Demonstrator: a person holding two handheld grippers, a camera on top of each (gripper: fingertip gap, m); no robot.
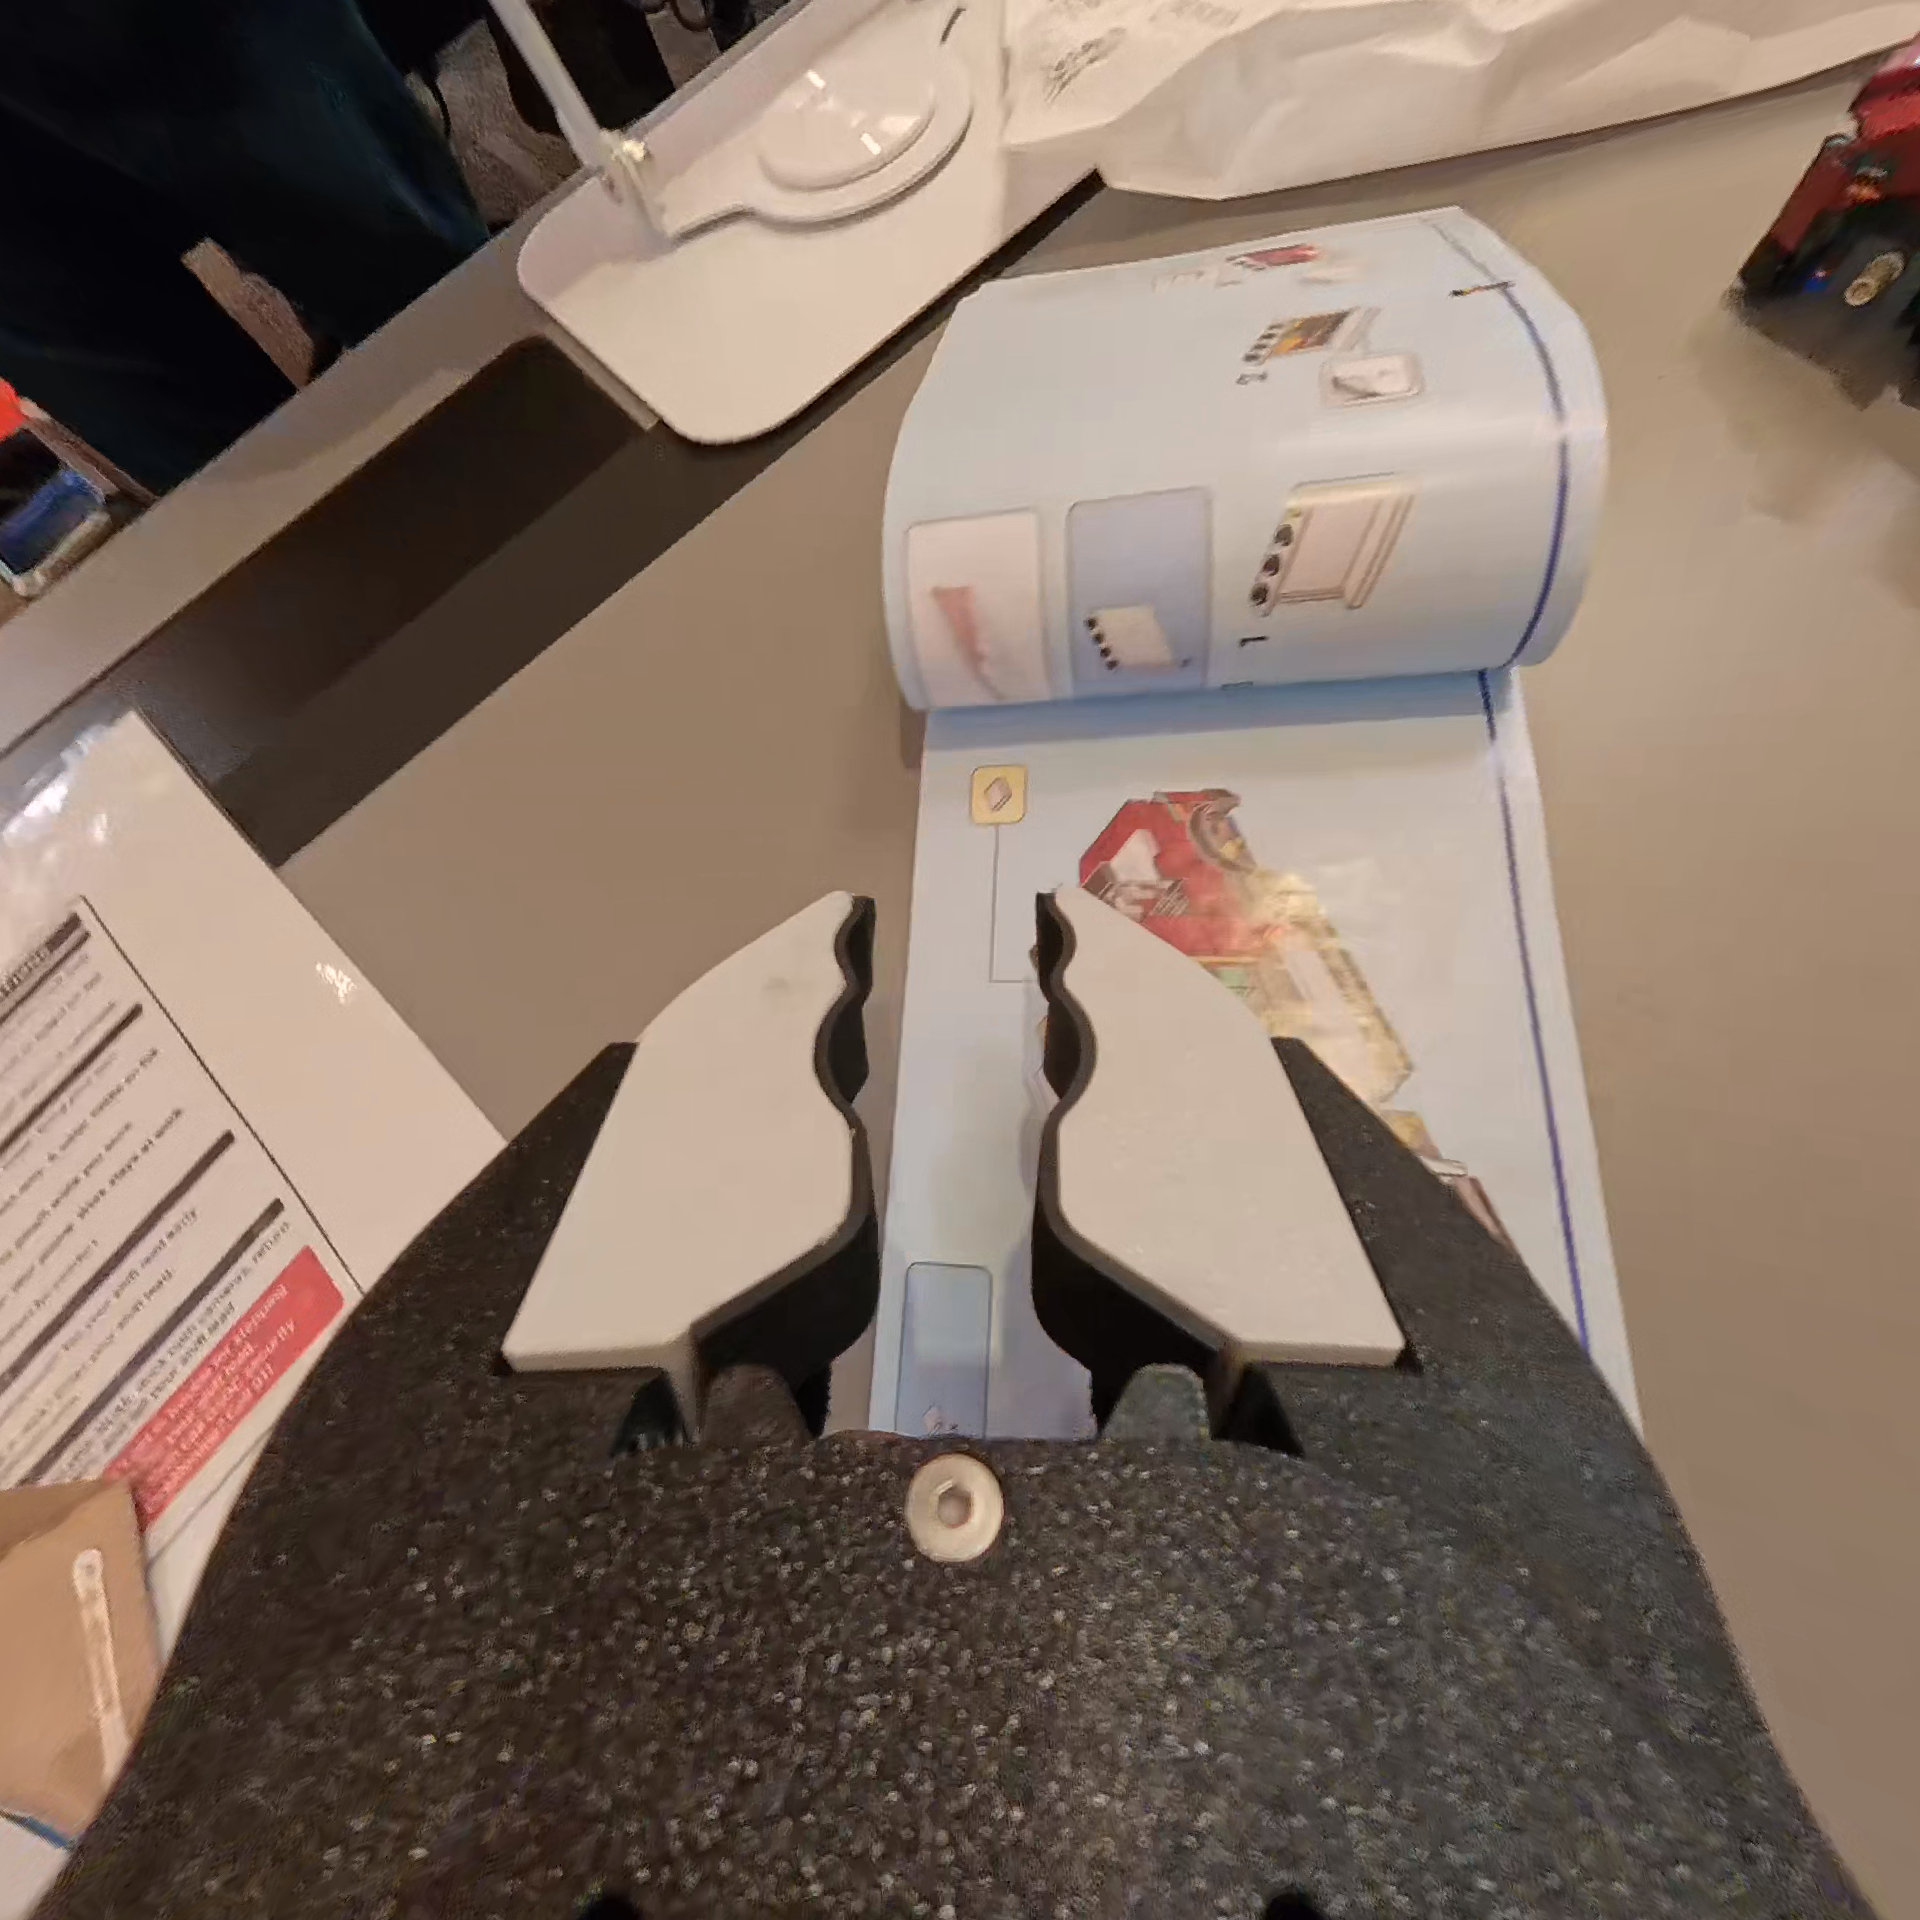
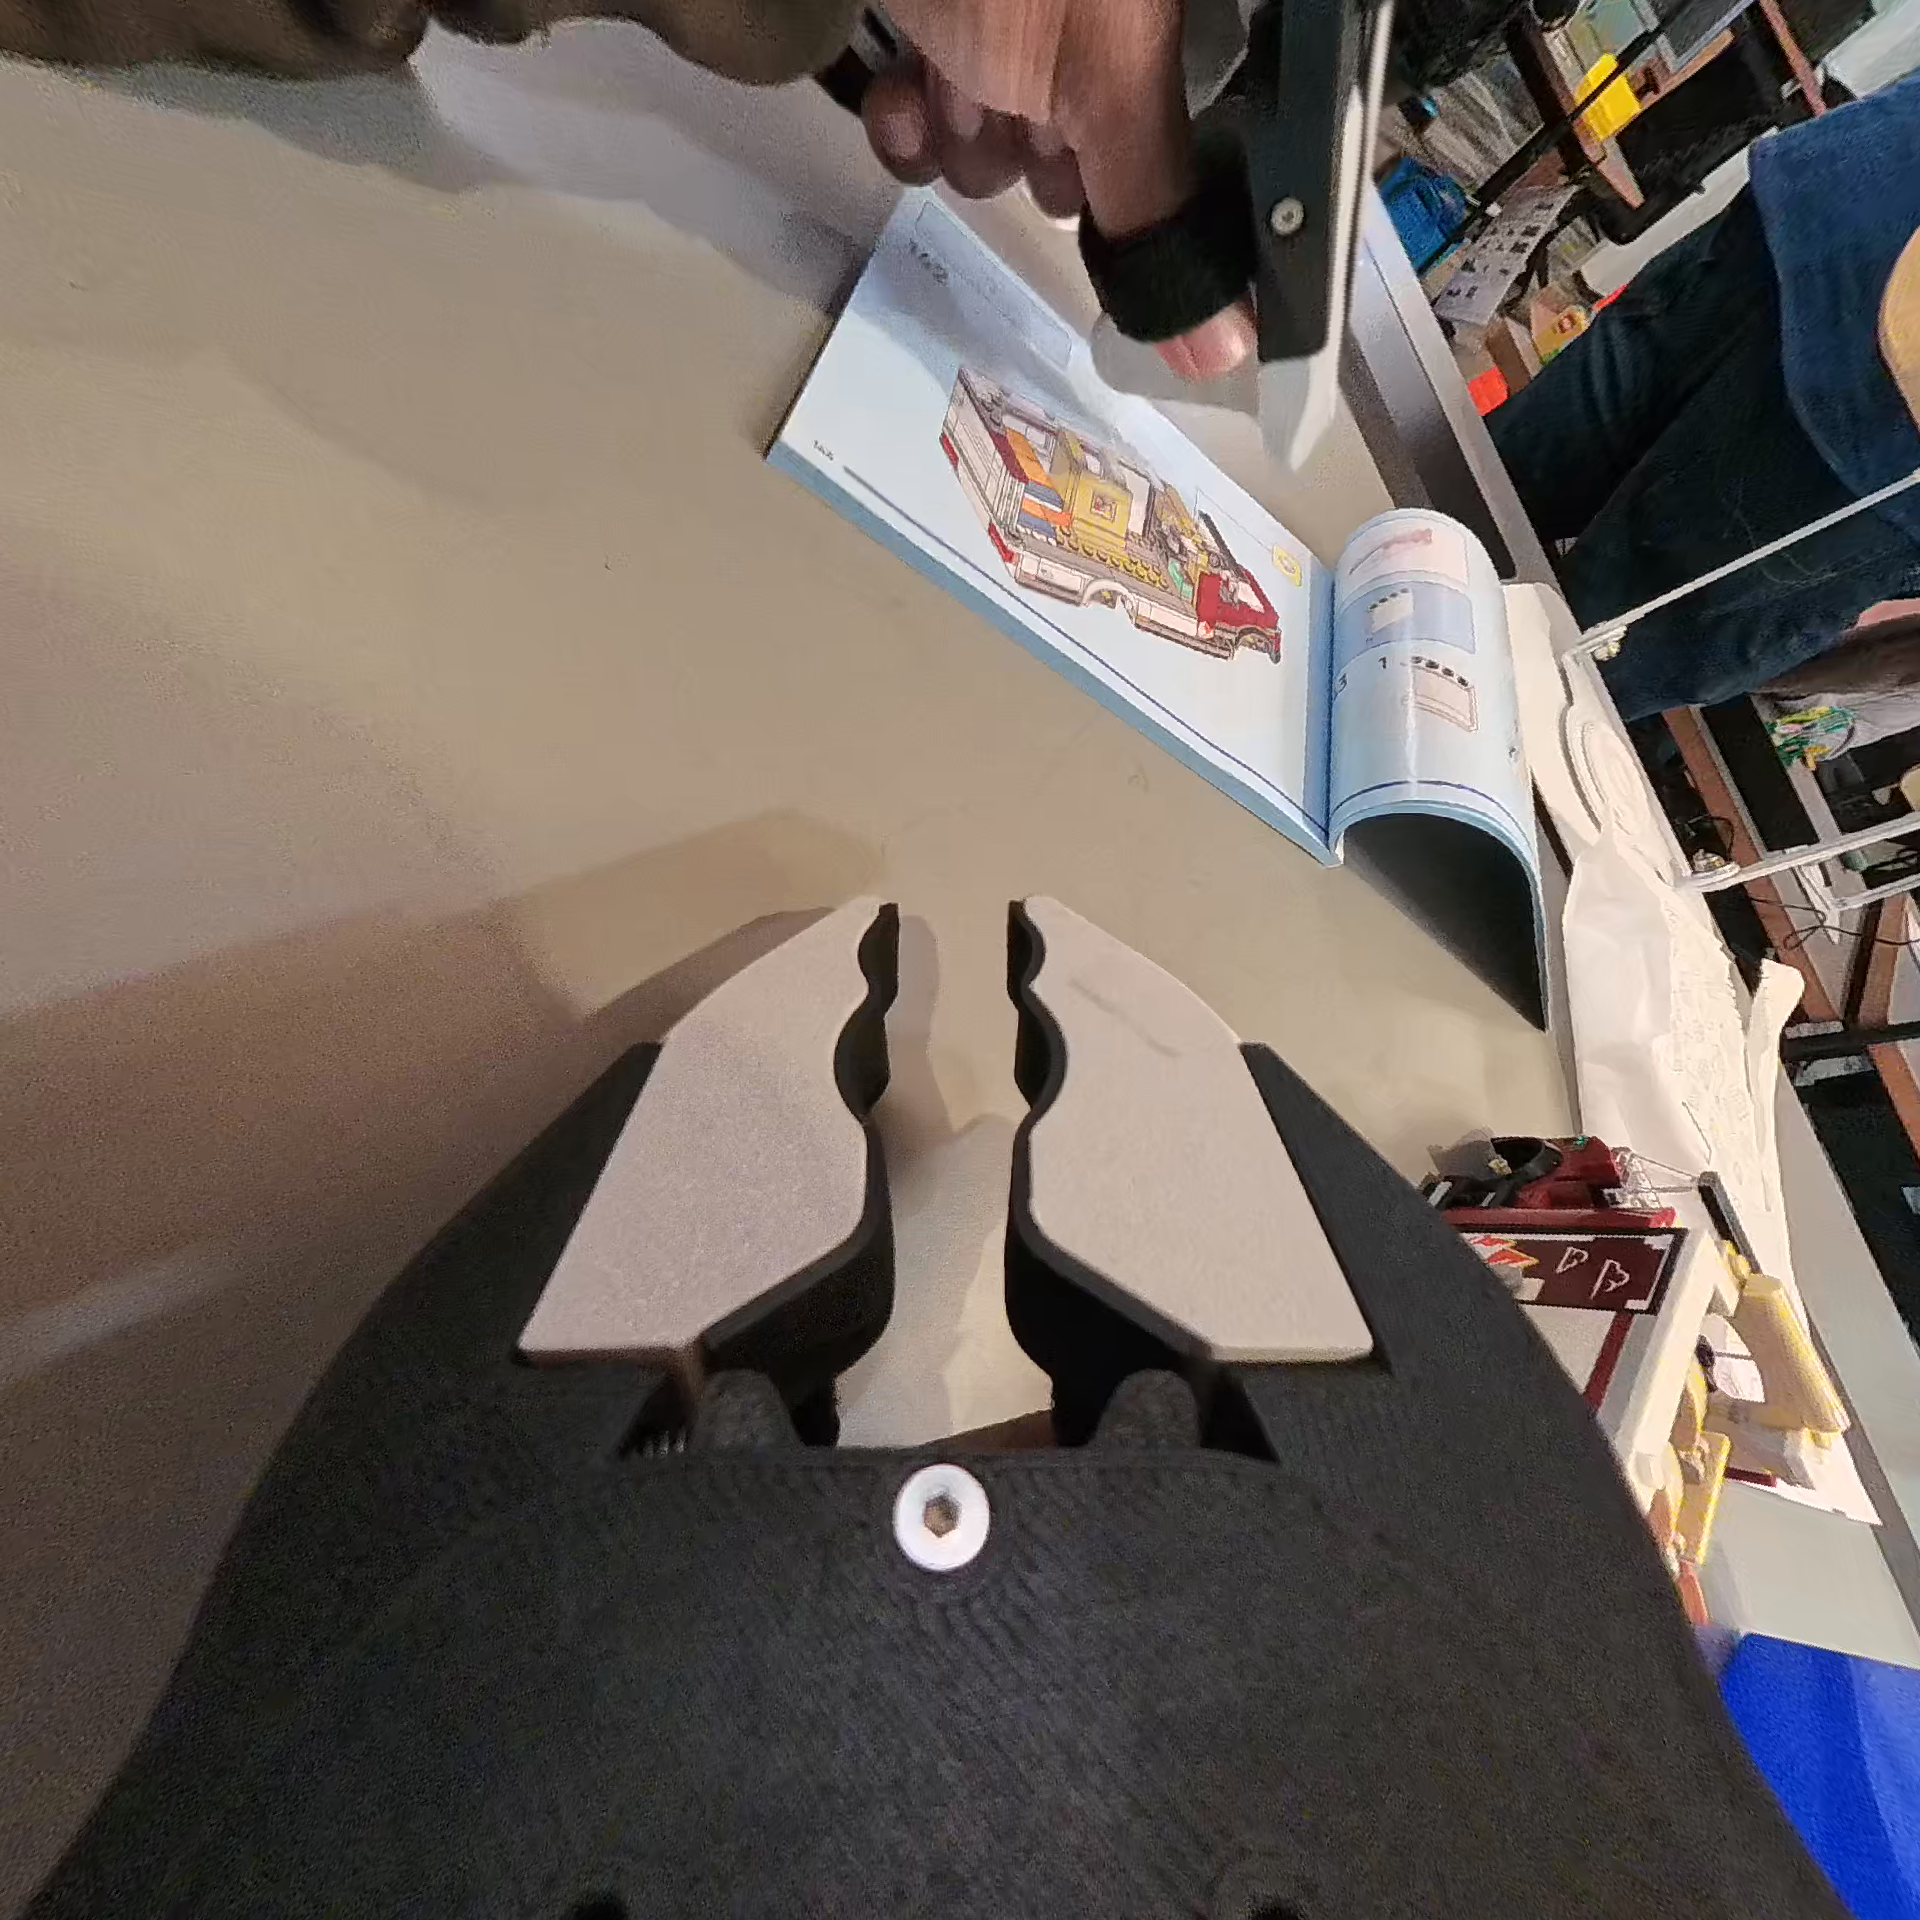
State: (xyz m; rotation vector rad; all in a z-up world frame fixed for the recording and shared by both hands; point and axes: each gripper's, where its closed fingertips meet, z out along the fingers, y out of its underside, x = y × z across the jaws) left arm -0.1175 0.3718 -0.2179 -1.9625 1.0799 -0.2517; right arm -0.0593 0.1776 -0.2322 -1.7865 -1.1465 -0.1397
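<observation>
**Both grippers parted and bare over an open instruction booklet**

My left gripper (image 1: 954, 914) hangs over the near page of an open instruction booklet (image 1: 1299, 935) that lies on the tan table (image 1: 623, 779). Its two fingers stand apart with nothing between them; through the gap I see only the pale blue page, with its left edge running just under the left finger. The right finger covers part of the printed picture of a red and yellow vehicle. Beyond the fingertips the far leaves of the booklet curl up in a rolled arch. To the left of the gripper lies a white laminated sheet (image 1: 208, 1039) with lines of print and a red patch, and farther off a white flat stand (image 1: 727, 312) with a round recess. Crumpled white paper (image 1: 1455, 94) lies at the far edge, and a red and black brick model (image 1: 1839, 208) sits at the upper right.

My right gripper (image 2: 954, 920) is well apart from the booklet, over bare table. Its fingers are also released, a narrower gap between them, and only the tabletop shows through. From this side I see a hand (image 2: 1049, 114) holding the other gripper above the booklet's near corner. At the right edge of the table stands a partly built brick model (image 2: 1558, 1247) with loose pieces around it.
</observation>
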